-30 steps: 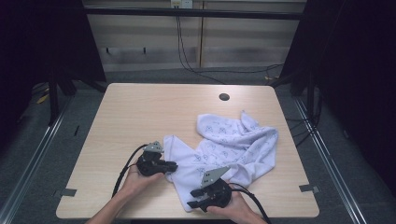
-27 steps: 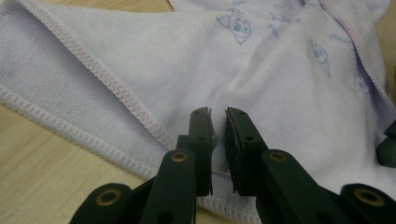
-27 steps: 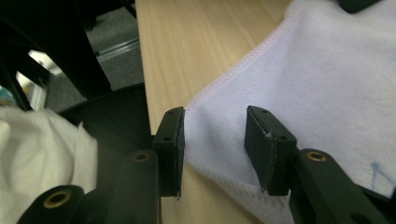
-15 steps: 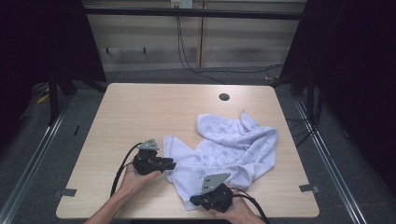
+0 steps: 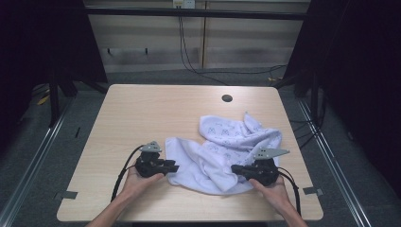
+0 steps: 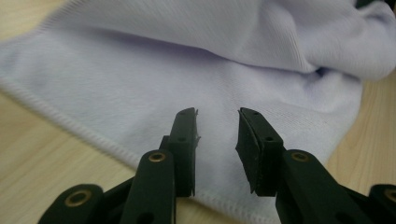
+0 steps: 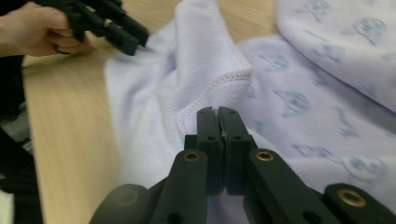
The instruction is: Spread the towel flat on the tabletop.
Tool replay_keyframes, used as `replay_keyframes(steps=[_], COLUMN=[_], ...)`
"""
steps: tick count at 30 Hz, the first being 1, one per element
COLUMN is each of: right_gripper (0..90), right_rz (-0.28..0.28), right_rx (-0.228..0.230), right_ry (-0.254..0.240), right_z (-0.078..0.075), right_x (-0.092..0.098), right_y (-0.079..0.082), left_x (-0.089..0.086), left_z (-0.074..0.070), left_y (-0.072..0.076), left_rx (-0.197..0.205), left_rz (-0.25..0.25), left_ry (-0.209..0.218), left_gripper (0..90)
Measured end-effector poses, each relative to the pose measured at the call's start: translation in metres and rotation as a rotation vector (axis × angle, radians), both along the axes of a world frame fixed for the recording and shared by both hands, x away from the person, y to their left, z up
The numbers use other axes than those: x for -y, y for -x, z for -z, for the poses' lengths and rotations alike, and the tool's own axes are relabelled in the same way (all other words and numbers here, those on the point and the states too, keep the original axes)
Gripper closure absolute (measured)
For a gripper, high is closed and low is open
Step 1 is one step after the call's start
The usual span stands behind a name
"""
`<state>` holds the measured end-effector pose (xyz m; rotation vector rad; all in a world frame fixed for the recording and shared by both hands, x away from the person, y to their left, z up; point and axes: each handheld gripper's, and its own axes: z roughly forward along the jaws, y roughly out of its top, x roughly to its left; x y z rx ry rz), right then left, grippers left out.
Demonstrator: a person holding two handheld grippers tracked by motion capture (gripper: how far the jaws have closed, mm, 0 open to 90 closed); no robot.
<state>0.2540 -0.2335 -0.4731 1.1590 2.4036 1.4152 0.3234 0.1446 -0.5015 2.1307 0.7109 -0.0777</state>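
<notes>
Fingers on the left gripper have just been opening and sit released over the towel's hem, on the desk's near half. Right gripper is clenched on a fold; pull now and the loose left edge likely drags and bunches.

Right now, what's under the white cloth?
The wooden table lies under the cloth; its bare top shows all around. The cloth is bunched in folds, so whatever sits beneath the middle is covered. The right gripper pinches a stitched edge.
</notes>
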Motion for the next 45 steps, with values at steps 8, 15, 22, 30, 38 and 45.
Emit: replay_keyframes(steps=[8, 15, 22, 30, 38, 45], right_gripper=[53.9, 52.0, 50.7, 84.8, 88.0, 87.9], right_rz=[0.029, 0.039, 0.065, 0.041, 0.133, 0.144], right_rx=[-0.021, 0.03, 0.023, 0.014, 0.025, 0.018], right_ry=[-0.051, -0.107, -0.027, 0.066, 0.066, 0.077], right_z=[-0.002, -0.018, -0.012, -0.001, -0.003, -0.001], right_x=[0.004, 0.002, 0.004, -0.004, 0.02, 0.028], right_y=[0.0, 0.006, 0.008, 0.002, 0.0, 0.002], left_x=[0.005, 0.004, -0.002, -0.048, -0.05, -0.044], left_z=[0.001, -0.001, -0.007, -0.009, -0.004, 0.003], left_y=[0.01, 0.028, 0.03, -0.024, -0.041, -0.054], left_rx=[0.024, 0.002, -0.021, -0.026, 0.002, -0.019], left_rz=[0.028, 0.055, 0.07, -0.204, -0.267, -0.215], left_ry=[-0.052, -0.06, -0.025, 0.051, 0.015, 0.049], left_gripper=[70.5, 70.9, 69.4, 68.6, 58.5, 53.6])
